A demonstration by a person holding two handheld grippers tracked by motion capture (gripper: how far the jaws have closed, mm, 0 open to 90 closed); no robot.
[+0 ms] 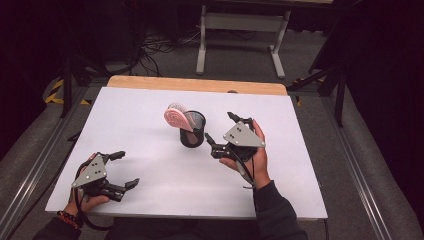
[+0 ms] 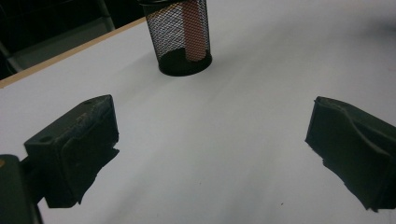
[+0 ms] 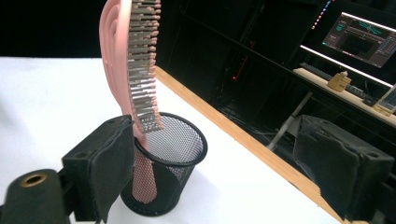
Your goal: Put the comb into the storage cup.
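A pink hairbrush (image 1: 176,118) stands handle-down in a black mesh cup (image 1: 192,130) near the middle of the white table (image 1: 140,115), its bristled head leaning left over the rim. My right gripper (image 1: 220,129) hovers just right of the cup, open and holding nothing. In the right gripper view the hairbrush (image 3: 135,70) and cup (image 3: 170,172) sit close ahead, beside the left jaw. My left gripper (image 1: 125,169) rests open at the near left of the table. From the left gripper view the cup (image 2: 180,35) is far off, with the pink handle (image 2: 194,30) visible through the mesh.
The tabletop has a wooden far edge (image 1: 200,84). Beyond it stand a grey desk frame (image 1: 240,35) and cables on the floor. A lit monitor (image 3: 362,39) and shelf show in the dark background of the right gripper view.
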